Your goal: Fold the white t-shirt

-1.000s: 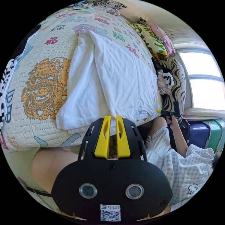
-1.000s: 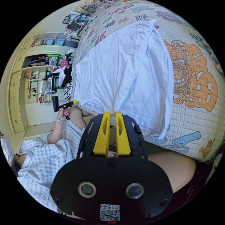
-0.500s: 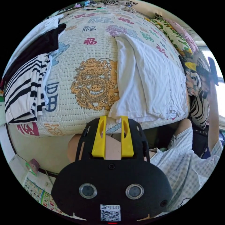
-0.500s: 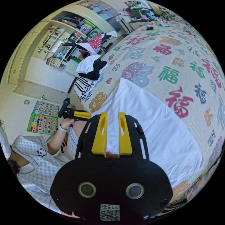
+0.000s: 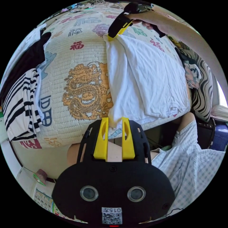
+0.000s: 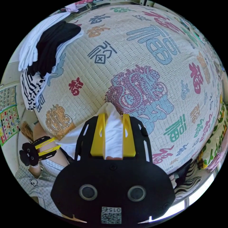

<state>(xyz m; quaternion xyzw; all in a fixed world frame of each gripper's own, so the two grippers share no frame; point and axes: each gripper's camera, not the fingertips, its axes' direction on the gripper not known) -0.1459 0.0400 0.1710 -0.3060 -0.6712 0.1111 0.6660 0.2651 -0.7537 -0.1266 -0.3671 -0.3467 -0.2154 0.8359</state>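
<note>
STATE: partly folded white cotton t-shirt [image 5: 144, 78] lying on dragon-print quilted bed [image 5: 80, 87] | CHANGE: right claw [image 6: 114, 116] now spread over far corner; left claw [image 5: 114, 120] spread at near corner | MEANING: likely positioned for next fold

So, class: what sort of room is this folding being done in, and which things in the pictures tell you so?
Most likely a bedroom in a home. The white t-shirt lies on a bed with a quilted cover, patterned pillows sit along one side, and a pile of folded clothes rests on the bed's corner.
</note>
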